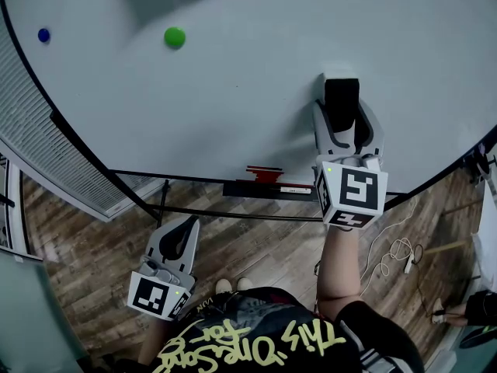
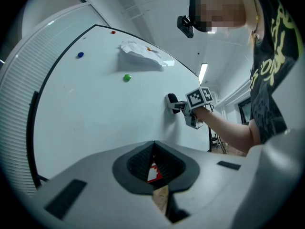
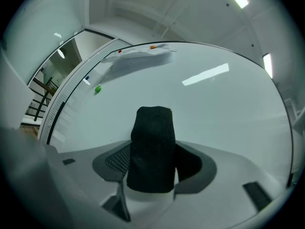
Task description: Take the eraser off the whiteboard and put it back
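There is one eraser [image 1: 342, 99]. It is black and sits low on the board [image 1: 233, 92], near the bottom edge and over to the right side. Its far end looks pressed on the board.

There are two claws. The eraser sticks out past the tips of the right claw [image 1: 342, 120], which is clamped on it from both sides. In the right gripper view the eraser stands up tall in the middle, and the jaws are only as wide apart as the eraser.

The left claw [image 1: 189, 225] is well apart from the eraser. It is below the bottom edge of the board, over the wood floor [image 1: 93, 263]. Its jaws are together at the tips and hold nothing. It touches nothing.

One black tray [image 1: 241, 189] hangs just under the bottom edge of the board, left of the eraser. One red pen [image 1: 264, 174] lies on it, and I cannot tell if more pens lie there.

I can count four small magnets on the board. One green magnet [image 1: 175, 37] is up high, well apart from the eraser. One blue magnet [image 1: 43, 35] is near the left edge. One red magnet [image 2: 113, 32] is at the top edge. One orange magnet [image 2: 148, 48] is on one sheet of crumpled paper [image 2: 140, 54] near the top edge.
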`<state>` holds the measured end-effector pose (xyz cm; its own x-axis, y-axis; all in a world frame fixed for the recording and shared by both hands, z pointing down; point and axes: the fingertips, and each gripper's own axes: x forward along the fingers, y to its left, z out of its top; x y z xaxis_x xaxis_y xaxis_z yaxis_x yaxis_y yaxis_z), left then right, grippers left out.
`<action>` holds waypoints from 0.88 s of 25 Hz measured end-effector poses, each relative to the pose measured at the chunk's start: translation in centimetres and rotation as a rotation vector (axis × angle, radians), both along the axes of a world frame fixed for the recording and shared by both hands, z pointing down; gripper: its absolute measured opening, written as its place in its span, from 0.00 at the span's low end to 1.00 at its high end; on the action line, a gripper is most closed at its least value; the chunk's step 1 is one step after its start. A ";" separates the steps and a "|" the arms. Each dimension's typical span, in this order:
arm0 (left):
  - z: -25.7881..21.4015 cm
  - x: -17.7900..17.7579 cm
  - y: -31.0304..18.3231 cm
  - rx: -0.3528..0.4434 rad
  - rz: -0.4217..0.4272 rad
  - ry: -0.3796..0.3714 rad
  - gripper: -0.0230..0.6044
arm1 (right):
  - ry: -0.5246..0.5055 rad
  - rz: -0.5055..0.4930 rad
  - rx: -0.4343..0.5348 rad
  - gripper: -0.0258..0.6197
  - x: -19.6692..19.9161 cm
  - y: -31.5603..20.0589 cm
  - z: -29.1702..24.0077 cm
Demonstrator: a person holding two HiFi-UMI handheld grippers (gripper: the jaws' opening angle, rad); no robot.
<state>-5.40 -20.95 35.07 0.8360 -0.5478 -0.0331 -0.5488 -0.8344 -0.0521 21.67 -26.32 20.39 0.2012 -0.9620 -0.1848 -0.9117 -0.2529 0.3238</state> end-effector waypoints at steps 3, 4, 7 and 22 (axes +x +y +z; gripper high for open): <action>0.0 0.0 0.0 0.002 0.001 -0.001 0.05 | 0.008 0.001 -0.003 0.44 -0.1 -0.1 0.0; 0.0 0.0 0.0 0.003 0.001 -0.002 0.05 | 0.009 0.000 -0.002 0.44 -0.2 -0.1 0.0; -0.1 0.0 0.1 0.005 0.003 0.002 0.05 | 0.004 -0.010 0.013 0.44 -0.3 0.0 0.0; -0.3 0.7 0.0 0.004 0.019 0.006 0.05 | 0.004 -0.007 0.035 0.44 -0.6 1.2 -0.1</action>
